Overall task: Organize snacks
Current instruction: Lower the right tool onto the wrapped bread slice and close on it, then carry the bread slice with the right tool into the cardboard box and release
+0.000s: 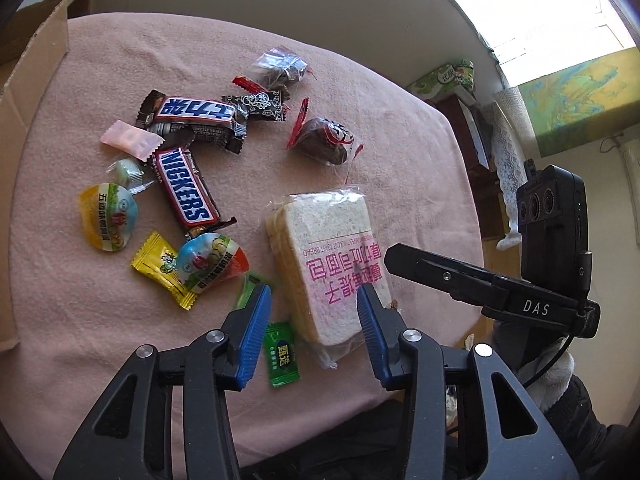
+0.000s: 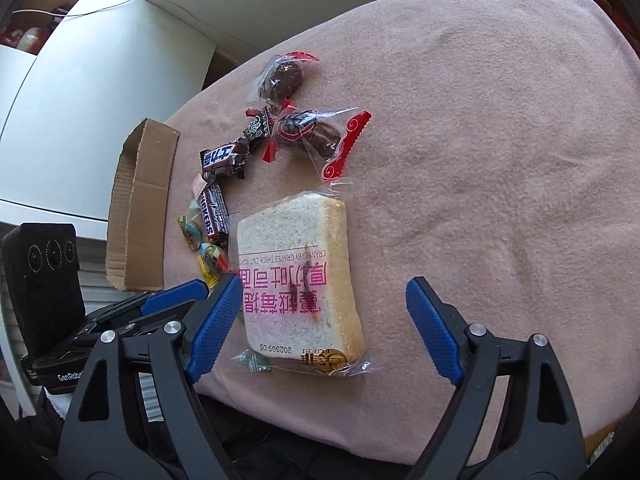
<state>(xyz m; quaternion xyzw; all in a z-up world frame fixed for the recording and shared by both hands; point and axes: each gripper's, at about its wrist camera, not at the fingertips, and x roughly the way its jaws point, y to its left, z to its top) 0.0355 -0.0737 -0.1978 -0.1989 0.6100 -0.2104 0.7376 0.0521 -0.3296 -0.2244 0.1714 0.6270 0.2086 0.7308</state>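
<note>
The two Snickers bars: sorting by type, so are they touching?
Touching. The left wrist view shows the upper Snickers bar overlapping the lower Snickers bar's top end.

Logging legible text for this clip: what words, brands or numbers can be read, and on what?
"SNICKERS": brown candy bar.
"CRANBERRY GRAPES THICK CUT TOAST BREAD": bagged toast, upside down.
"202509 05": same bag's near edge.
"DAS": right gripper body.
"GenRobo", cut off: left gripper body.
Chinese print on toast and candies: not transcribed.

The bread bag (image 2: 298, 276) reads "CRANBERRY GRAPES THICK CUT TOAST BREAD" and "202509 06"; left of it, a bar (image 1: 185, 190) reads "SNICKERS".
</note>
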